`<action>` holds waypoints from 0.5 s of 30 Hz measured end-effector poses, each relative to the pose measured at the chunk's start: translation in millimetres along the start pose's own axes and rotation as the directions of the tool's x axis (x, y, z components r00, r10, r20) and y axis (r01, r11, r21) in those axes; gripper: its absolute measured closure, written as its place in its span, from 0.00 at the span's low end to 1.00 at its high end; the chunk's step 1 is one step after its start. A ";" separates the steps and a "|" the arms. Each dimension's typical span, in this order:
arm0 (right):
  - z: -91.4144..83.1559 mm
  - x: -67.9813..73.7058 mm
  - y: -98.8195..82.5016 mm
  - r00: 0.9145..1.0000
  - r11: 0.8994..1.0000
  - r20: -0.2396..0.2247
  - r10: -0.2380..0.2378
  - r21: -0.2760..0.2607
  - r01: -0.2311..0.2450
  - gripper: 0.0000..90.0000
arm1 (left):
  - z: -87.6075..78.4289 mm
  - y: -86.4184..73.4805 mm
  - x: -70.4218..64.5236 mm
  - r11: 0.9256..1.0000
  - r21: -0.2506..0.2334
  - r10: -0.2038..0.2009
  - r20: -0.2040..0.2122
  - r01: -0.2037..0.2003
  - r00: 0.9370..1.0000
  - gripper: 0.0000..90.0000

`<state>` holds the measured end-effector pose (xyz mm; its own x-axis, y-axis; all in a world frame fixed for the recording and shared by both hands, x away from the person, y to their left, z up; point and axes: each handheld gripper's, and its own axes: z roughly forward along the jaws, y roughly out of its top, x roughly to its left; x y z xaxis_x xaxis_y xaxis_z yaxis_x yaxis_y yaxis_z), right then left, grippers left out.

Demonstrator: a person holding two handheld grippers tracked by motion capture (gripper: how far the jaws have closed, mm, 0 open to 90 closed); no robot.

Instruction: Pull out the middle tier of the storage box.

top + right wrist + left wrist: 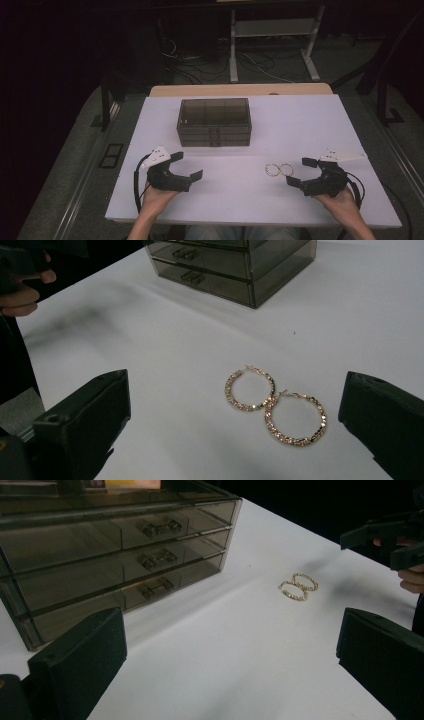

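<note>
Earrings [278,170], two gold hoops, lie flat on the white table [300,130] in the lower right of the high view, rims touching side by side. As a pair their long axis runs left to right across that frame. In the right gripper view [274,405] they sit lower middle, one hoop up and left of the other, little clasp ends poking toward the top.

Drawer box [214,122], smoky see-through plastic, sits upper middle of the high view, well apart from the hoops. Three drawers stacked, handles [157,556] facing the person, all pushed in. Can't tell if anything's inside.

Right gripper [300,171] is just beside the hoops, jaws spread wide, nothing in them. Left gripper [187,165] sits lower left, jaws also apart and empty. A hand [159,195] holds it near the table edge.
</note>
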<state>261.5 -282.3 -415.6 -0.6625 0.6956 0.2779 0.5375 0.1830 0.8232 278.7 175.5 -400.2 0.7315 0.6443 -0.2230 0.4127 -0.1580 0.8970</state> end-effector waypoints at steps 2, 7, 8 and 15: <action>0.0 0.2 -0.1 1.000 1.000 0.002 0.000 -0.002 0.000 0.00 | 1.4 2.8 0.8 1.000 0.002 -0.010 0.003 0.010 1.000 0.00; -0.1 -0.2 -0.3 1.000 1.000 0.005 0.001 0.000 -0.001 0.00 | 8.0 9.7 1.8 1.000 0.011 -0.029 0.011 0.029 1.000 0.00; -0.1 -0.2 -0.3 1.000 1.000 0.005 0.001 0.000 -0.001 0.00 | 8.0 9.7 1.8 1.000 0.011 -0.029 0.011 0.029 1.000 0.00; -0.3 0.2 -0.6 1.000 1.000 0.005 -0.008 0.002 0.008 0.00 | 20.6 17.5 -2.0 0.999 0.027 -0.032 0.026 0.031 0.999 0.00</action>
<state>260.9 -282.5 -415.9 -0.6641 0.6976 0.2689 0.5331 0.1896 0.8245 295.6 156.1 -391.9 0.7321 0.6291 -0.2613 0.4496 -0.1581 0.8791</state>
